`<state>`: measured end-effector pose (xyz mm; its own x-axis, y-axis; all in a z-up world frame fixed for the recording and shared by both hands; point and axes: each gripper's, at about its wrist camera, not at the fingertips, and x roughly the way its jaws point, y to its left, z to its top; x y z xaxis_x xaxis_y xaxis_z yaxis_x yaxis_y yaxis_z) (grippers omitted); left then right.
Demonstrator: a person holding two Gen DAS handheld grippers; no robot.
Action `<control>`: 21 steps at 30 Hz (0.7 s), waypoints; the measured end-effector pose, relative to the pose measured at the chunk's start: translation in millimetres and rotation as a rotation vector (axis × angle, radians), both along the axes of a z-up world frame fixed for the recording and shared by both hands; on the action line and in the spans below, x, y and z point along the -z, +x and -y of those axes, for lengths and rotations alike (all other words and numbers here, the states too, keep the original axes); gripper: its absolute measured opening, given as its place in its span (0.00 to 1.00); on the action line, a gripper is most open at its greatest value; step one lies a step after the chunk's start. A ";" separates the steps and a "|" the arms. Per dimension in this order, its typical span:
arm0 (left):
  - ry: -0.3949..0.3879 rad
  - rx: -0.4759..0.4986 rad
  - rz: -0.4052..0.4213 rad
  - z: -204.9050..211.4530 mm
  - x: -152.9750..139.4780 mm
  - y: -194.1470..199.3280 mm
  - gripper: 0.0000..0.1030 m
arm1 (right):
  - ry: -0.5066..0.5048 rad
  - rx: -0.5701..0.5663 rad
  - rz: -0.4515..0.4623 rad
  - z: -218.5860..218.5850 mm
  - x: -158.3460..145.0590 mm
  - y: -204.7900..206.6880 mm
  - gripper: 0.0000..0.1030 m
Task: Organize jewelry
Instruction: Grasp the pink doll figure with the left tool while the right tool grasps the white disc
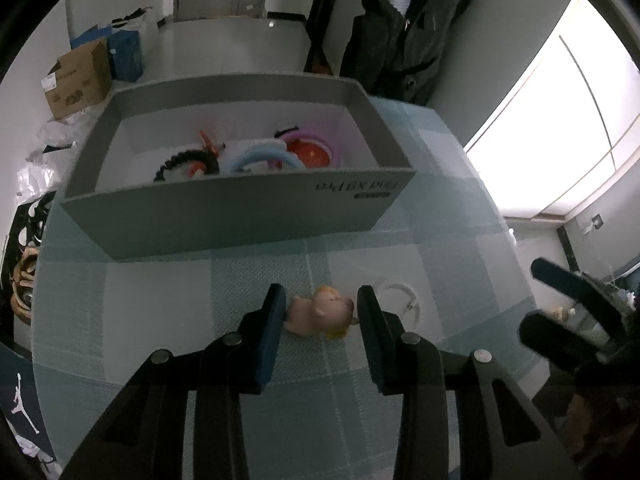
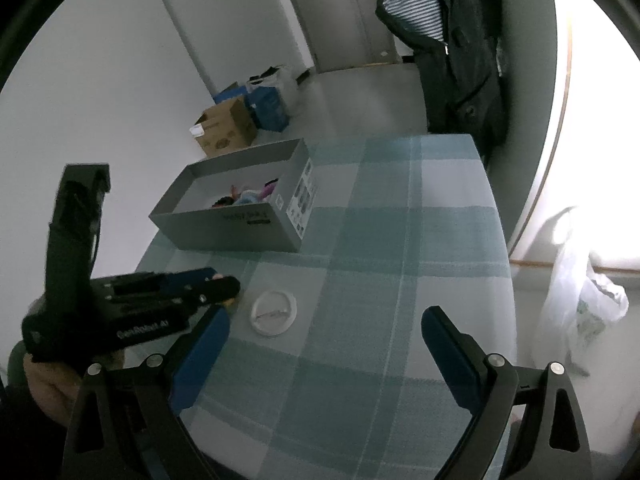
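A small doll-shaped ornament [image 1: 320, 314] lay on the checked tablecloth [image 1: 224, 280], bracketed by the left gripper [image 1: 320, 300], whose fingers stood beside it, not visibly pressing. A white ring [image 1: 402, 300] sat just beside. Beyond stood the grey box [image 1: 224, 216] of jewelry. The right gripper [image 2: 324, 328] hung spread, holding nothing.

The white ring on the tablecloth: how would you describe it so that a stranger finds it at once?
Start at the grey box on the checked tablecloth, then come toward the left gripper. Just right of its fingers, beside the pink figurine between them, lies the white ring. It is flat, plain white and outside the box, unlike the coloured pieces inside.
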<state>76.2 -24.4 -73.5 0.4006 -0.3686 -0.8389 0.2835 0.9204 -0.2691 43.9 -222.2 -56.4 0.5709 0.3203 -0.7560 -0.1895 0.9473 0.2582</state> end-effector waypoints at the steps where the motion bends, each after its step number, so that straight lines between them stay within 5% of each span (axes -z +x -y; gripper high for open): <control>1: -0.004 0.000 0.002 -0.7 -2.7 -1.2 0.30 | 0.001 -0.001 -0.002 -0.1 0.8 -0.2 0.94; 11: -0.086 -0.021 0.109 -16.3 -48.9 -14.6 0.30 | -0.014 -0.039 -0.031 -17.1 12.6 0.9 0.92; 21: -0.165 -0.118 0.141 -45.6 -61.0 -10.6 0.30 | -0.158 -0.129 -0.047 -65.6 34.8 8.3 0.75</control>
<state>65.6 21.1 -12.5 0.5576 -0.4392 -0.7044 0.2215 0.8965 -0.3837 52.1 -156.6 -91.2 0.4960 0.2635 -0.8274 -0.3030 0.9455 0.1195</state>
